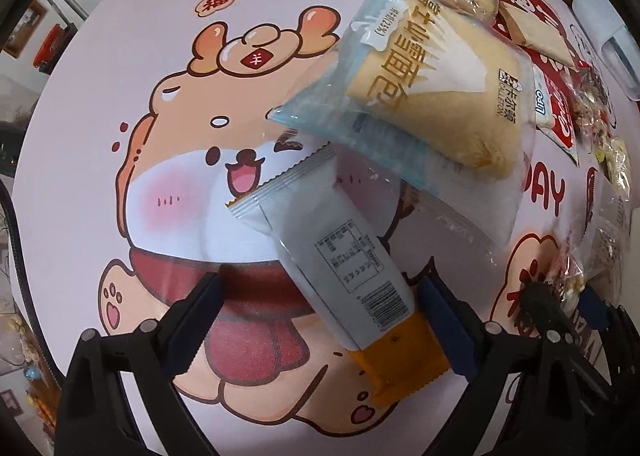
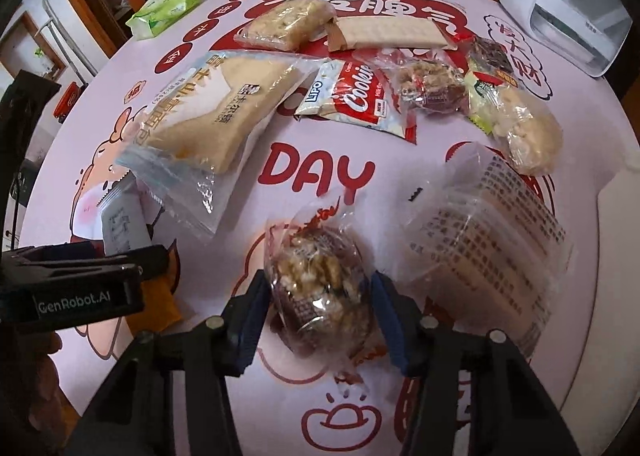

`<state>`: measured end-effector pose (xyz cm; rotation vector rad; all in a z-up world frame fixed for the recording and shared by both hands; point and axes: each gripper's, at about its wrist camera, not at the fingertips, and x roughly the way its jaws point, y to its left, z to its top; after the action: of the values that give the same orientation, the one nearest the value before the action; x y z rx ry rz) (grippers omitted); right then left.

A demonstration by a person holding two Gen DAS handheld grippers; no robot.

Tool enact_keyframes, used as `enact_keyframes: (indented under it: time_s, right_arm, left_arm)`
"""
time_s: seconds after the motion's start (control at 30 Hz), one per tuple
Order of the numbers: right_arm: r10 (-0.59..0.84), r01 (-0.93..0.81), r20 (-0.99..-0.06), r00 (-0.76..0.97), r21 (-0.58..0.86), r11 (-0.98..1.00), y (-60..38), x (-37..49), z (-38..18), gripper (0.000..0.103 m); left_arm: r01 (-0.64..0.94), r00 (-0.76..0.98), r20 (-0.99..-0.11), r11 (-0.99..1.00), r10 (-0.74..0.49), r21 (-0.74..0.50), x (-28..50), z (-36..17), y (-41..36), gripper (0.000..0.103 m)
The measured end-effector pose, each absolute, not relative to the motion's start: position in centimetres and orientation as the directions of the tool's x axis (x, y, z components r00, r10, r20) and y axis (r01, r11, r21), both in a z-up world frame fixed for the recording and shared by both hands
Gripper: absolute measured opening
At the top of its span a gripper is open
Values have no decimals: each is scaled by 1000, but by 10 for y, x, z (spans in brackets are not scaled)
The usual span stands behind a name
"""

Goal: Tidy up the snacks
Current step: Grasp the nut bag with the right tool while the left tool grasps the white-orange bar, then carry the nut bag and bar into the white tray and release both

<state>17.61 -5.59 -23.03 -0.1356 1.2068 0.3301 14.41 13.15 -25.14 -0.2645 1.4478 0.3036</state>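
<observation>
Both claws are down on the table, each over its own snack.

Your right claw is clenched on the walnut-date packet, ready to lift; your left claw stands released astride the grey-and-orange wafer pack, its right pad just beside it.

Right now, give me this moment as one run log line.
left hand-held gripper: open over grey-and-orange foil snack packet | right hand-held gripper: shut on clear-wrapped walnut-date snack
</observation>
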Motion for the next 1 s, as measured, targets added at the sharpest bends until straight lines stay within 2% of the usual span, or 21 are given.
enact_keyframes:
  time_s: [0.03,0.1,0.13,0.37,0.63,1.0]
  right_arm:
    - [179,-322,-931,318,72,944,-56,176,-230,51]
    - [188,-321,-930,315,82,943,-57,174,-230,51]
    - [193,-319,-930,312,89,944,-58,174,-229,51]
    - [211,-311,-930,299,114,944,-59,163,-225,50]
    - [218,-310,-927,305,119,943,-63,135,-210,50]
    - [249,-301,-894,372,137,944,-82,101,-162,50]
  left_arm:
    - [-354,108,-993,935,46,5,144,-250,130,87]
    - [-333,130,-990,943,51,5,141,-243,125,60]
    - [-316,137,-989,949,51,5,141,-240,122,53]
    - [-256,141,-990,966,-5,-41,136,-234,113,37]
    - [-203,168,-985,977,-29,-63,116,-213,117,34]
    - [-58,328,-944,998,-16,-37,92,-133,104,34]
